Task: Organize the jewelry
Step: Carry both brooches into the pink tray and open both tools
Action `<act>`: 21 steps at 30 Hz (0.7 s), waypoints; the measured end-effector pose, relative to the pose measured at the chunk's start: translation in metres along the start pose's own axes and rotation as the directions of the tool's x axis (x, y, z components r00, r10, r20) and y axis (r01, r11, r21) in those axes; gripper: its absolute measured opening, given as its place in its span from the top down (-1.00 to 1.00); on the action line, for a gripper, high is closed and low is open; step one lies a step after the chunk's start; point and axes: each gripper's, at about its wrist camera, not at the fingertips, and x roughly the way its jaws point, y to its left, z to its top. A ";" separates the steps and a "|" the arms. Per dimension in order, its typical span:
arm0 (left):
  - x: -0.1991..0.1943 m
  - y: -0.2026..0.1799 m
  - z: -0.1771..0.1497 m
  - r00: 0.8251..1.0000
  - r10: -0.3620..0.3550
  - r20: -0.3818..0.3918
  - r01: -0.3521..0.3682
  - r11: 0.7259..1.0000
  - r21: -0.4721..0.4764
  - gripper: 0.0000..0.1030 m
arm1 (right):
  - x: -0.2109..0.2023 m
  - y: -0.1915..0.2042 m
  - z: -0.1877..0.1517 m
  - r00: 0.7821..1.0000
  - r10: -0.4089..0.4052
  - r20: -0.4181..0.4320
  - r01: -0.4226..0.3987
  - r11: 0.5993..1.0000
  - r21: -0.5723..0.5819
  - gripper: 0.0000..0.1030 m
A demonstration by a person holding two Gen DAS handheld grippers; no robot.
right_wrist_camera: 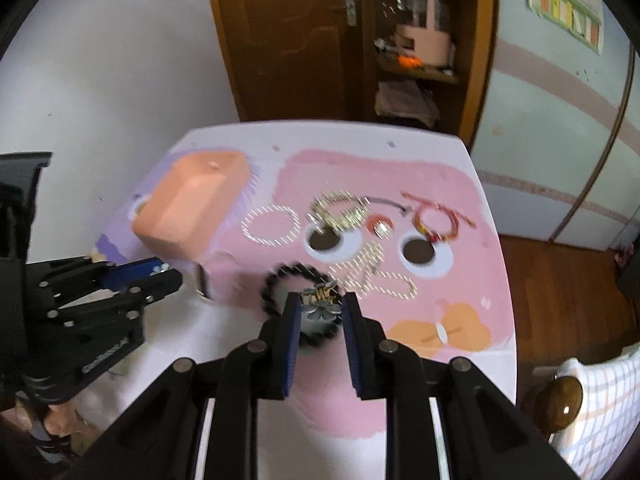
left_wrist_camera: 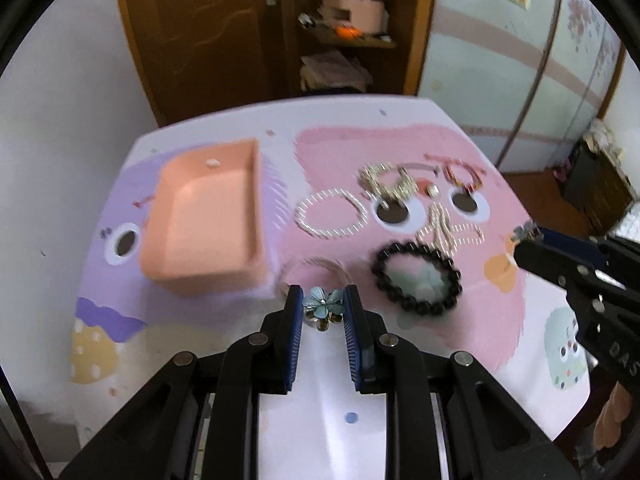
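The left gripper (left_wrist_camera: pixel 322 307) grips a blue flower clip (left_wrist_camera: pixel 322 305) between its fingers (left_wrist_camera: pixel 293 320), just above the near part of the worktop (left_wrist_camera: pixel 328 420). The right gripper (right_wrist_camera: pixel 320 312) grips a second flower clip (right_wrist_camera: pixel 320 307), greyish in this blurred view, over the black bead bracelet (right_wrist_camera: pixel 272 292).

A pink tray (left_wrist_camera: pixel 208 220) sits on the left half of the worktop, its far corner close to the back-left edge; a small pale piece (left_wrist_camera: pixel 212 163) lies inside at its far wall. The jewelry is spread to the right of it: a pearl loop (left_wrist_camera: pixel 332 214), a gold chain heap (left_wrist_camera: pixel 386 182), a red cord bracelet (left_wrist_camera: pixel 464 174), a second pearl strand (left_wrist_camera: pixel 448 232), and the black bracelet nearest the grippers. A thin pale ring (left_wrist_camera: pixel 320 268) lies between the tray and the black bracelet, just beyond the left fingers.

The bare strip of worktop along the near edge, in front of both grippers, gives the most room. The right edge drops to a wooden floor (right_wrist_camera: pixel 560 280); a cabinet (right_wrist_camera: pixel 320 40) stands behind the far edge.
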 end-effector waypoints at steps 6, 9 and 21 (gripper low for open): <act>-0.025 0.051 0.026 0.998 0.020 0.052 -0.016 0.997 -0.078 0.65 | -0.010 0.039 0.036 0.999 0.048 0.008 -0.048 0.998 -0.036 0.60; -0.026 0.075 0.039 0.997 0.057 0.060 -0.052 0.994 -0.095 0.65 | -0.007 0.060 0.055 0.996 0.091 0.014 -0.090 0.995 -0.048 0.60; 0.021 0.135 0.077 0.999 0.043 0.003 -0.043 0.991 -0.125 0.65 | 0.058 0.117 0.116 0.977 0.204 -0.063 -0.206 0.978 -0.033 0.59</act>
